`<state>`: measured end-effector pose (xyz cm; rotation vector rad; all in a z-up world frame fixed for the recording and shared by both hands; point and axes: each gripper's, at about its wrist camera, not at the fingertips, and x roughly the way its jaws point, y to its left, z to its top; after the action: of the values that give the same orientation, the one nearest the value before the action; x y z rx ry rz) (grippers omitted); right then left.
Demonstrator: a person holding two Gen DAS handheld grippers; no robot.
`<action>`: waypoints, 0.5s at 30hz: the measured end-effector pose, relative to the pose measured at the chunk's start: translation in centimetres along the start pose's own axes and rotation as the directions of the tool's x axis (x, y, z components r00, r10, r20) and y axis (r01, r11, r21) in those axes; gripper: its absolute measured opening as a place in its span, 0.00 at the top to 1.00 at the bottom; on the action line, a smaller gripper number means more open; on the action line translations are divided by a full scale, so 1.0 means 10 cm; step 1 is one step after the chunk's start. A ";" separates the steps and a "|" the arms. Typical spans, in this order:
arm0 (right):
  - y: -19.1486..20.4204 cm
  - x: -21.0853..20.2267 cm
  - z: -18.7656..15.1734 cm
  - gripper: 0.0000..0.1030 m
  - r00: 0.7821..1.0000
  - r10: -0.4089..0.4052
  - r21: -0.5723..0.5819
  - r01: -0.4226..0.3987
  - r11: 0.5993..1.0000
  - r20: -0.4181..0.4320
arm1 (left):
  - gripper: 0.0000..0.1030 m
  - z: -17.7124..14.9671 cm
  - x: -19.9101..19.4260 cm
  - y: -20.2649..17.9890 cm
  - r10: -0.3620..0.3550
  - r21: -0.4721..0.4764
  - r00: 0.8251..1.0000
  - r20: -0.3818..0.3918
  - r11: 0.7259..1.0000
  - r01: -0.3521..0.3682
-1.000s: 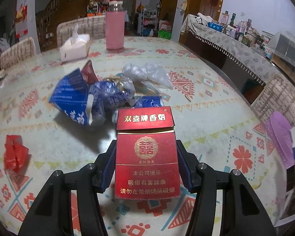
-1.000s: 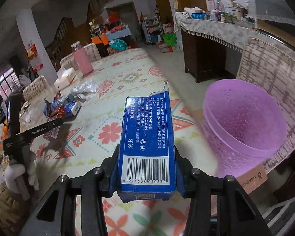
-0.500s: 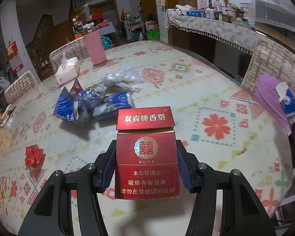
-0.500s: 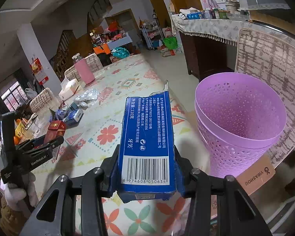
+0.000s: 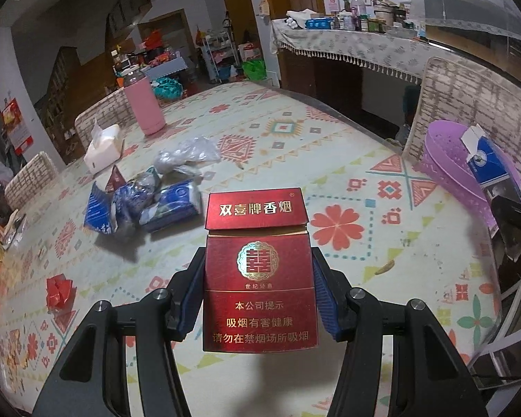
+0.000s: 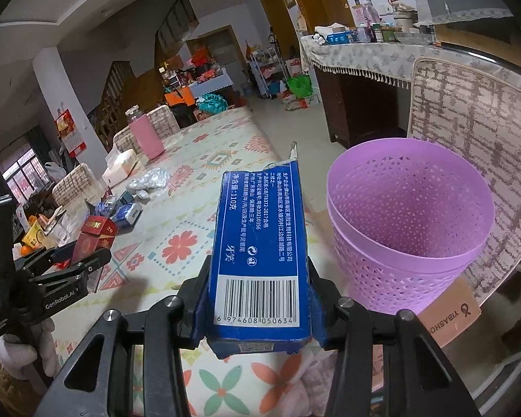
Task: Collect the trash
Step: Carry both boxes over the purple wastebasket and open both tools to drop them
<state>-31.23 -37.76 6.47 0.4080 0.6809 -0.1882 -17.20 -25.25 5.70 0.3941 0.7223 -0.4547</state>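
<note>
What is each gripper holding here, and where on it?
Left gripper clamps the red cigarette pack by its lower side edges. Right gripper clamps the blue carton by the sides at its barcode end.

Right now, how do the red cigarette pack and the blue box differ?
The red cigarette pack is short, with its flip lid open; the blue box is long, with a torn top flap. The pack sits in the left tool, the box in the right tool. Both are clamped upright, off the table.

Between the left claw's blue pads (image 5: 321, 304), a glossy red cardboard cigarette pack (image 5: 258, 290), gold-lettered; right of the other claw, a lilac perforated plastic basket (image 6: 411, 224).
</note>
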 end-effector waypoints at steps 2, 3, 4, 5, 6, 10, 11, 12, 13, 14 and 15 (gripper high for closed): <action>-0.04 -0.01 0.00 0.51 1.000 0.001 0.004 -0.001 1.000 0.004 | 0.46 0.01 0.00 -0.04 0.003 0.007 1.000 0.000 1.000 -0.003; -0.06 -0.02 0.00 0.51 1.000 0.000 0.006 0.000 1.000 0.007 | 0.46 0.02 0.00 -0.06 0.004 0.013 1.000 0.001 1.000 -0.004; -0.08 -0.03 0.00 0.51 1.000 0.001 0.009 -0.001 1.000 0.009 | 0.46 0.03 0.00 -0.08 0.003 0.015 1.000 0.001 1.000 -0.003; -0.10 -0.04 0.01 0.51 1.000 0.001 0.011 -0.001 1.000 0.011 | 0.46 0.04 0.00 -0.11 0.002 0.019 1.000 0.001 1.000 -0.002; -0.12 -0.05 0.01 0.51 1.000 0.000 0.014 0.000 1.000 0.014 | 0.46 0.05 0.00 -0.13 -0.001 0.021 1.000 0.000 1.000 0.001; -0.25 -0.10 0.03 0.51 1.000 -0.003 0.031 0.003 1.000 0.028 | 0.46 0.11 0.01 -0.26 -0.021 0.039 1.000 -0.003 0.999 0.021; -0.28 -0.12 0.04 0.51 1.000 -0.006 0.035 0.005 0.999 0.031 | 0.46 0.13 0.02 -0.30 -0.031 0.043 1.000 -0.005 0.999 0.031; -0.32 -0.13 0.05 0.51 0.999 -0.010 0.042 0.008 0.999 0.035 | 0.46 0.16 0.03 -0.34 -0.044 0.047 0.999 -0.010 0.998 0.045; -0.36 -0.15 0.05 0.51 0.999 -0.014 0.048 0.012 0.999 0.039 | 0.46 0.18 0.04 -0.38 -0.055 0.050 0.998 -0.013 0.997 0.056; -0.41 -0.17 0.06 0.51 0.999 -0.019 0.054 0.017 0.998 0.044 | 0.46 0.22 0.05 -0.42 -0.072 0.054 0.997 -0.016 0.996 0.072; -0.46 -0.19 0.07 0.51 0.998 -0.027 0.060 0.024 0.998 0.050 | 0.46 0.26 0.05 -0.47 -0.086 0.058 0.996 -0.019 0.995 0.087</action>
<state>-33.66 -42.11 6.84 0.4497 0.6316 -0.2428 -17.89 -30.55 6.23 0.4231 0.7452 -0.5557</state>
